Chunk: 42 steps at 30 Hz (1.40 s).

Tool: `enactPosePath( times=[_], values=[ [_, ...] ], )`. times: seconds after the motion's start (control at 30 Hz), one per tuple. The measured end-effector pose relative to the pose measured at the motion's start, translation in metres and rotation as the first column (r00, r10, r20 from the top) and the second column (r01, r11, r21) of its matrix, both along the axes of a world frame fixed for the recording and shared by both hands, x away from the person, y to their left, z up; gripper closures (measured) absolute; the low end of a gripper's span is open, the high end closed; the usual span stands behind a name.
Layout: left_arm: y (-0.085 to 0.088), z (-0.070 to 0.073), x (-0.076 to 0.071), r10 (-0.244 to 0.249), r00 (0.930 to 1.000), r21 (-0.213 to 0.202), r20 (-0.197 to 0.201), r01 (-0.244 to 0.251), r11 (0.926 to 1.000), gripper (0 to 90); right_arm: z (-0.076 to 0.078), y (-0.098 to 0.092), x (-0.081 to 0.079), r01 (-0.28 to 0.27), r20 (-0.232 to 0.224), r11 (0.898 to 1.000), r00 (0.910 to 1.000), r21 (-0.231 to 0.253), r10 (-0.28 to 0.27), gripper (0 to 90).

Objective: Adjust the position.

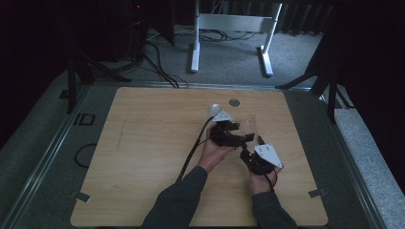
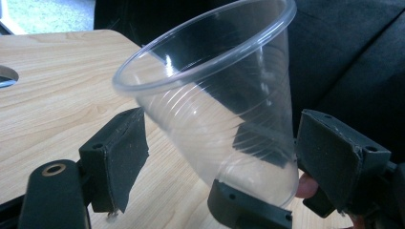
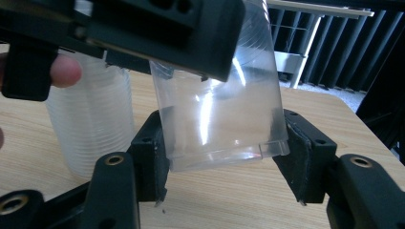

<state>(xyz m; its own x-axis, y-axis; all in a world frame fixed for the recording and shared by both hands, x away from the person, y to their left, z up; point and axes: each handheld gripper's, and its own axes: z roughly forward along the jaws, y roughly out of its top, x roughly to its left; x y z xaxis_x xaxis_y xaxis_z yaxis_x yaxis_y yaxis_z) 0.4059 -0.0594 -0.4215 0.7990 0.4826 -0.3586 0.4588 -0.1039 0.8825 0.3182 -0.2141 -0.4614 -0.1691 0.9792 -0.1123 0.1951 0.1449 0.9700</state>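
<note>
**Right hand-held gripper clamped on the clear cup, left one let go**

Your right hand-held gripper (image 3: pixel 224 157) has the clear plastic cup (image 3: pixel 224 114) pinched near its base, both pads pressed against the walls just above the bottom rim. That grip reads as solid in the right gripper view, and the cup sits tilted a bit, clear of the counter (image 3: pixel 229 200).

Your left hand-held gripper (image 2: pixel 219 152) is a different story. Its jaws stand spread wide on either side of that same cup (image 2: pixel 215 109), and you can see daylight between each pad and the plastic, so it's open and not holding anything. From that view the cup leans with its mouth up and toward the left, the base low down between the jaws.

From the high view, both of your hands meet around the middle of the counter (image 1: pixel 143 143), a little right of centre, with the left hand-held gripper (image 1: pixel 234 131) just beside the right one (image 1: pixel 250 143) and the cup (image 1: pixel 250 125) between them, up off the wood.

Behind the held cup in the right gripper view there's a stack of clear cups (image 3: pixel 90 129) standing upright on the counter, just to its left. A small round metal grommet (image 1: pixel 234 102) sits in the counter farther back.
</note>
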Motion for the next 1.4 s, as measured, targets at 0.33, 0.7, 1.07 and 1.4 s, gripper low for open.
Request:
enactPosePath(
  times=[0.33,0.7,1.07,1.4],
  values=[
    [-0.0010,-0.0012,0.0028,0.009,0.9998,-0.018,-0.020,-0.009,0.9998,18.4,-0.0012,0.0035,-0.0005,-0.016,0.001,1.000,0.9999,-0.006,0.016,42.0],
    [-0.0024,-0.0031,0.0066,0.028,0.9983,-0.058,-0.052,-0.031,0.9979,18.8,-0.0017,0.0052,-0.0006,-0.028,0.000,1.000,0.9996,-0.011,0.028,42.0],
    [-0.0009,-0.0020,0.0073,0.049,0.9977,-0.069,-0.047,-0.052,0.9962,21.5,-0.0022,0.0062,-0.0003,-0.039,0.001,0.999,0.9992,-0.017,0.039,41.9],
    [-0.0011,-0.0001,0.0043,0.058,0.9981,-0.067,-0.022,-0.059,0.9960,24.5,-0.0016,0.0054,0.0001,-0.047,-0.002,0.999,0.9989,-0.017,0.047,41.7]
  ],
)
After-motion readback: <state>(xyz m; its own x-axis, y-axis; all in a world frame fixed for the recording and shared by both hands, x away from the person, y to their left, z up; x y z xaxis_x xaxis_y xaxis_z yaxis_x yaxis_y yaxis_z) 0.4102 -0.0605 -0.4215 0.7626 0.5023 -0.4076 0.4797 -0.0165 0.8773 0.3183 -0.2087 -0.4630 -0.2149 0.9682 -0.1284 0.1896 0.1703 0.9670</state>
